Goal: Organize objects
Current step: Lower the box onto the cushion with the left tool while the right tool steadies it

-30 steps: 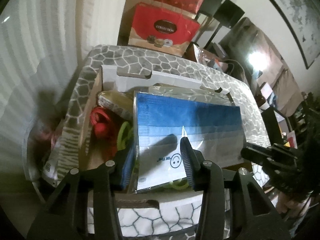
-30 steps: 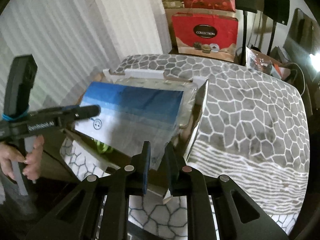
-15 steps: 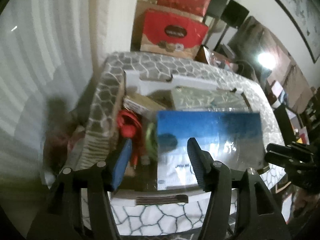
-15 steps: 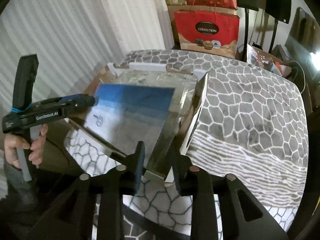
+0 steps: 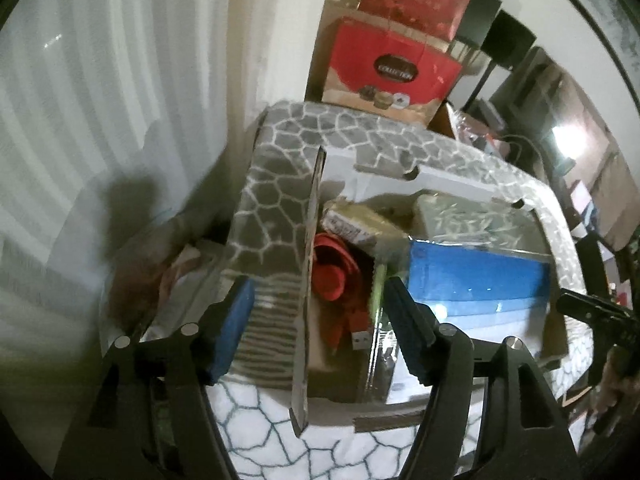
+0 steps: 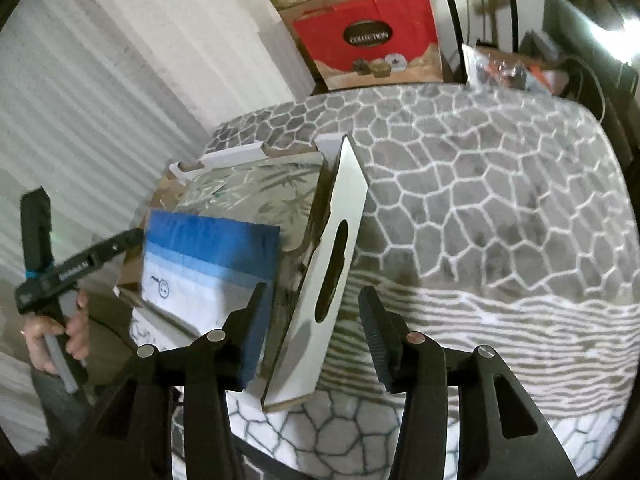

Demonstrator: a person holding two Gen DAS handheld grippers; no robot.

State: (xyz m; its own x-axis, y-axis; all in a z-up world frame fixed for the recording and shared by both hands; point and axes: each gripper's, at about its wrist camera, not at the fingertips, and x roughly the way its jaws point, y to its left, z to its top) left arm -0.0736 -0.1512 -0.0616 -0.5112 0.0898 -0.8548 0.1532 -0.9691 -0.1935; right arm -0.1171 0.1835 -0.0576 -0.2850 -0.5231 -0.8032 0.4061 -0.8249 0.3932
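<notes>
An open cardboard box stands on a grey honeycomb-pattern blanket. A blue-and-white package in clear wrap lies flat inside it, on a bamboo-print pack. Neither gripper touches the package. My left gripper hangs over the box's near left corner, its jaws opening astride the upright left flap without pressing it. My right gripper is opening too, and the white right flap with a handle slot stands between its fingers, untouched. A hand holds the left gripper.
Red cable, something green and a tan packet fill the box's left side. Red gift bags and boxes are stacked behind the blanket, by a white ribbed curtain. Clutter sits at the far right.
Both grippers let go of the blue package, which has settled lower into the box. Each gripper slid outward along the near edge with wider jaws and now straddles a side flap.
</notes>
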